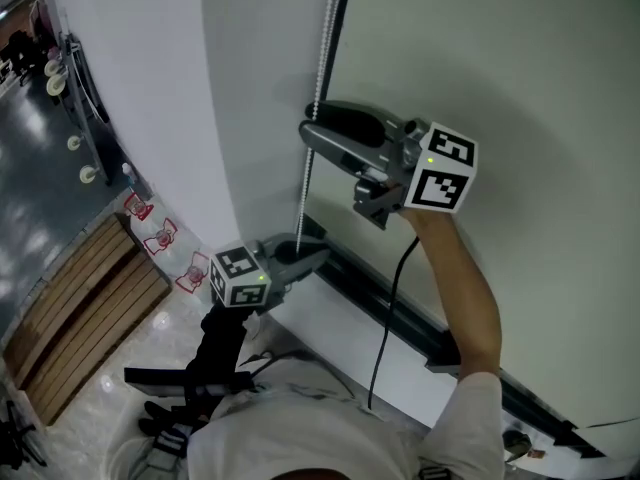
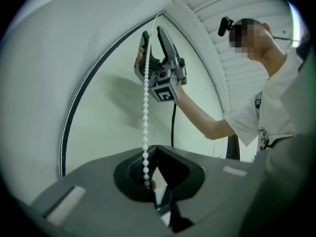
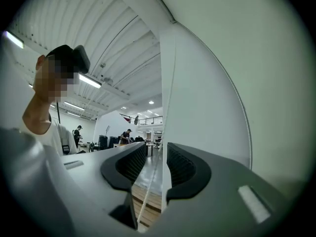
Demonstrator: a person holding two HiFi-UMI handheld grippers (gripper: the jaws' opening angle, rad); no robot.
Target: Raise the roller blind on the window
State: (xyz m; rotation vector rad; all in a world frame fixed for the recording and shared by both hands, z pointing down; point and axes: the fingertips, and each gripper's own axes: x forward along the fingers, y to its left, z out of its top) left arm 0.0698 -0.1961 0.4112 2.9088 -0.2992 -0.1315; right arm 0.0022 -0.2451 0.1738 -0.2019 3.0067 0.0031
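**Re-grip on the bead chain**

The step in hand looks like a fresh grip between pulls. The left hand-held gripper [image 2: 150, 181] sits low, its jaws pinched together on the bead chain [image 2: 145, 127], which runs straight up from them. The right hand-held gripper [image 3: 156, 164] is higher on the same strand, jaws fairly wide apart; the chain passes loose between them, touching neither pad as far as the blurred strand lets me judge. The roller blind [image 1: 520, 88] hangs down over the window, the chain at its left edge. Next, I judge, the right jaws must close squarely on the beads before the left lets go; then comes the pull.
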